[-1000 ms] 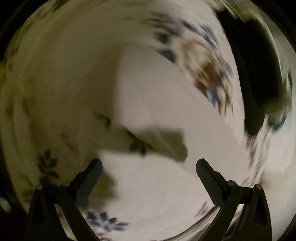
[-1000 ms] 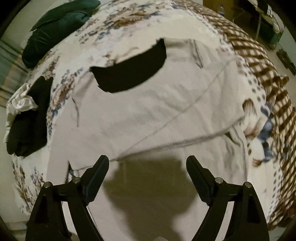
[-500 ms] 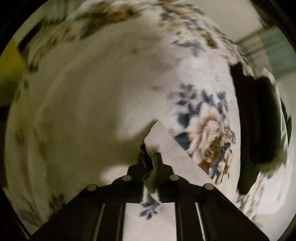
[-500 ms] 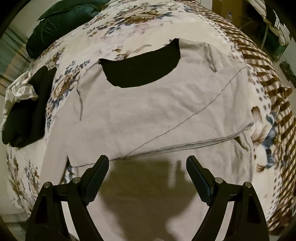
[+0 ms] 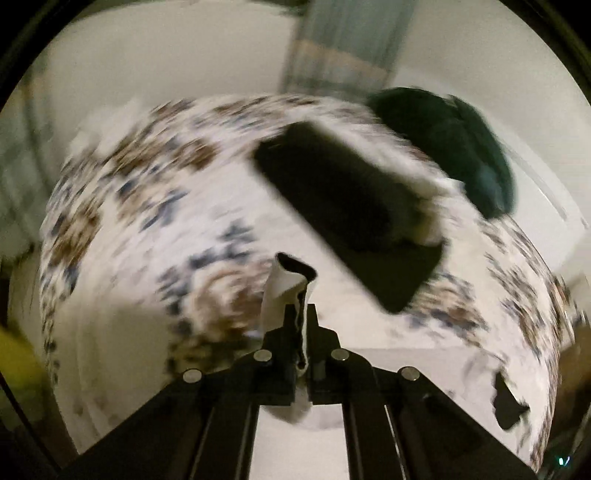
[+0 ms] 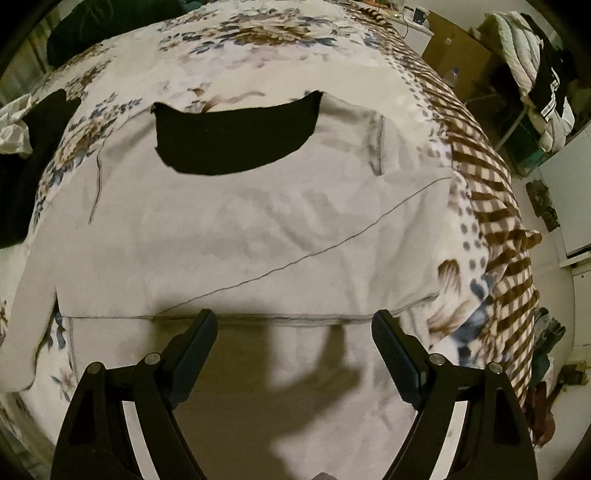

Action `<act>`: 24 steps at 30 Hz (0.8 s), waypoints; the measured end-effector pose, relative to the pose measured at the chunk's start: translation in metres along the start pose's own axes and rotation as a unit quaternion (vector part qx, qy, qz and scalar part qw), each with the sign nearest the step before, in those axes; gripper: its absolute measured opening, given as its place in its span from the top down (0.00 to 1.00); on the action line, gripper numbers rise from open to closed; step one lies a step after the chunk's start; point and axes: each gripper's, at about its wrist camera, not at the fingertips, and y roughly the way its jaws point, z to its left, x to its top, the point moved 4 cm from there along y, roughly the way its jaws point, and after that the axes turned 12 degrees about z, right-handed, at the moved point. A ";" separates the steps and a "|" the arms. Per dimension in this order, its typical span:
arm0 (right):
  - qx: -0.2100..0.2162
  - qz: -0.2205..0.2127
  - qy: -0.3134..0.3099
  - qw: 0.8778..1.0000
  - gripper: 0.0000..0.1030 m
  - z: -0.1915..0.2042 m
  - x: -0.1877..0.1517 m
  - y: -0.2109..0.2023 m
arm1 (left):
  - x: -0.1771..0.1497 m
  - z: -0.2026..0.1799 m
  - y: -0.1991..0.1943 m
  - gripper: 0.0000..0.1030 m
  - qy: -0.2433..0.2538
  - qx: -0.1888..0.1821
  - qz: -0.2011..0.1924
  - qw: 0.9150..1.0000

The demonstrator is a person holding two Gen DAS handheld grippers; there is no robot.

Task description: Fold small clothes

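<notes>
A pale grey garment [image 6: 236,236] with a black inner neck [image 6: 236,142] lies spread flat on the floral bedspread [image 6: 258,33]. My right gripper [image 6: 293,332] is open and empty, hovering over the garment's lower hem seam. My left gripper [image 5: 301,325] is shut on an edge of the pale grey garment [image 5: 284,288], which sticks up between the jaws and is lifted above the bed. The left wrist view is blurred.
A folded black and white garment [image 5: 347,199] and a dark green pillow [image 5: 461,147] lie on the bed in the left wrist view. Another dark garment [image 6: 29,162] lies at left. The brown checked blanket border [image 6: 491,206] hangs over the right side. Clutter stands beyond it.
My left gripper closed on the garment's edge and lifted it, swinging the view up toward the wall. My right gripper stayed open and moved slightly forward over the hem.
</notes>
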 end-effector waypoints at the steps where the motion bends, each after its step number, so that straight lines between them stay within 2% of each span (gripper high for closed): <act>1: 0.007 0.001 0.004 1.000 0.15 -0.006 0.001 0.000 | -0.002 -0.014 -0.005 0.99 0.014 -0.005 -0.002 1.000; 4: 0.023 -0.001 0.019 1.000 0.15 -0.029 0.002 -0.001 | -0.011 -0.073 -0.011 0.99 0.074 -0.031 -0.001 0.997; 7: 0.027 -0.005 0.038 0.999 0.15 -0.058 0.002 -0.001 | -0.032 -0.134 -0.015 0.99 0.128 -0.058 0.012 0.990; 11: 0.029 0.002 0.093 0.995 0.15 -0.123 -0.002 0.008 | -0.076 -0.221 -0.014 0.99 0.203 -0.093 0.042 0.974; 18: 0.021 0.028 0.193 0.980 0.15 -0.242 -0.031 0.034 | -0.194 -0.356 0.010 0.99 0.327 -0.131 0.111 0.929; 21: 0.013 0.039 0.227 0.973 0.15 -0.289 -0.048 0.042 | -0.239 -0.393 0.021 0.99 0.363 -0.135 0.132 0.913; 24: 0.009 0.045 0.244 0.969 0.15 -0.320 -0.060 0.046 | -0.278 -0.416 0.028 0.99 0.391 -0.138 0.155 0.897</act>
